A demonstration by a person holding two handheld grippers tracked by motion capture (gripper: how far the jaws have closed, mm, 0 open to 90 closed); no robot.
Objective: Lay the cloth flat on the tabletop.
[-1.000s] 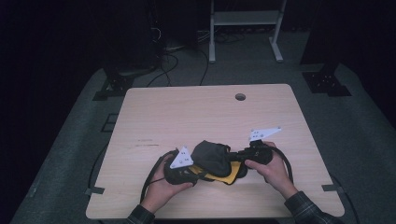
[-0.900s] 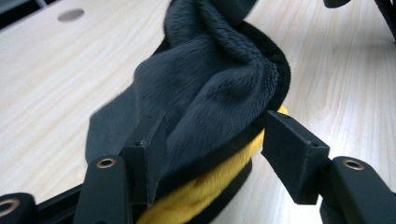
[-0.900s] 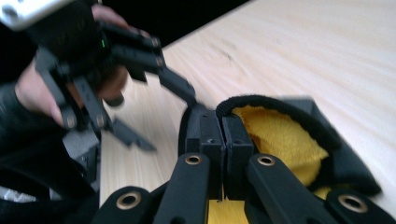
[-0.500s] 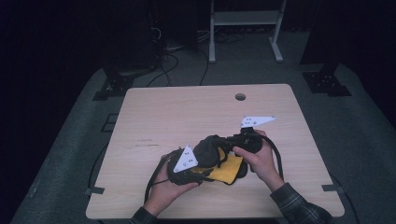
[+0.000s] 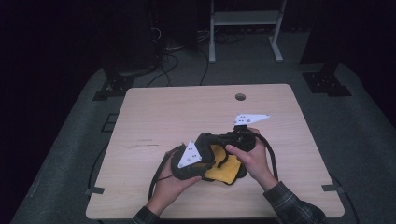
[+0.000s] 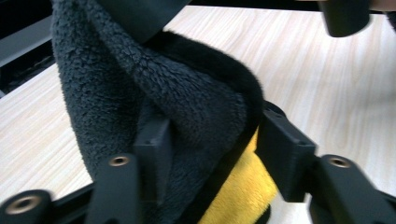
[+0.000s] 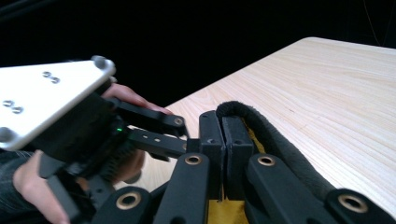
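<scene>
Jaws of your left gripper (image 6: 210, 154) stand apart with a thick fold of the black-and-yellow fleece cloth (image 6: 187, 107) bunched between them; the pictures do not settle whether they press it. Your right gripper (image 7: 223, 135) has its jaws pressed together, pinching the cloth's black edge. You have the cloth gathered between both grippers, near the front edge of the wooden table (image 5: 187, 107), yellow side showing underneath in the high view.
</scene>
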